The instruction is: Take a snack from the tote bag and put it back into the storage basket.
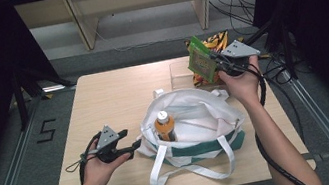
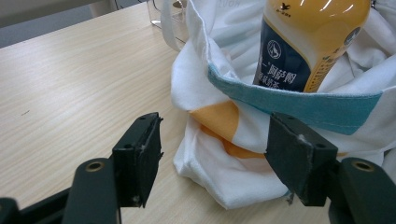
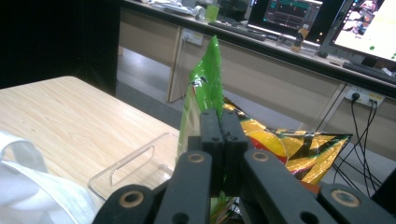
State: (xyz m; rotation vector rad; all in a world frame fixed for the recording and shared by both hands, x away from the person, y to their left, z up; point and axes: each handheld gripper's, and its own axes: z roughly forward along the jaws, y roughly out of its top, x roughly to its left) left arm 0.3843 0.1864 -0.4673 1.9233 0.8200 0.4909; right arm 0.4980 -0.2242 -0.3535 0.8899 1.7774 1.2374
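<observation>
A white tote bag [image 1: 198,122] with a teal band lies open on the wooden table [image 1: 108,102]. Upright inside it is a bottle [image 1: 164,125] of orange drink with a dark label [image 2: 303,42]. My left gripper [image 1: 136,145] sits at the bag's left edge, open, and a fold of the bag's cloth [image 2: 219,177] lies between its jaws [image 2: 217,158] without being pressed. My right gripper [image 1: 215,58] hangs over the table's far right, shut on a green snack packet [image 1: 202,63]. In the right gripper view the packet [image 3: 205,88] rises from the closed jaws [image 3: 219,140].
A clear plastic tray [image 1: 179,72] stands at the back right, and a yellow snack packet [image 1: 217,40] lies behind it [image 3: 285,144]. The bag's handles [image 1: 190,169] trail toward the front edge. Cables hang off the right side. Bare tabletop lies left of the bag.
</observation>
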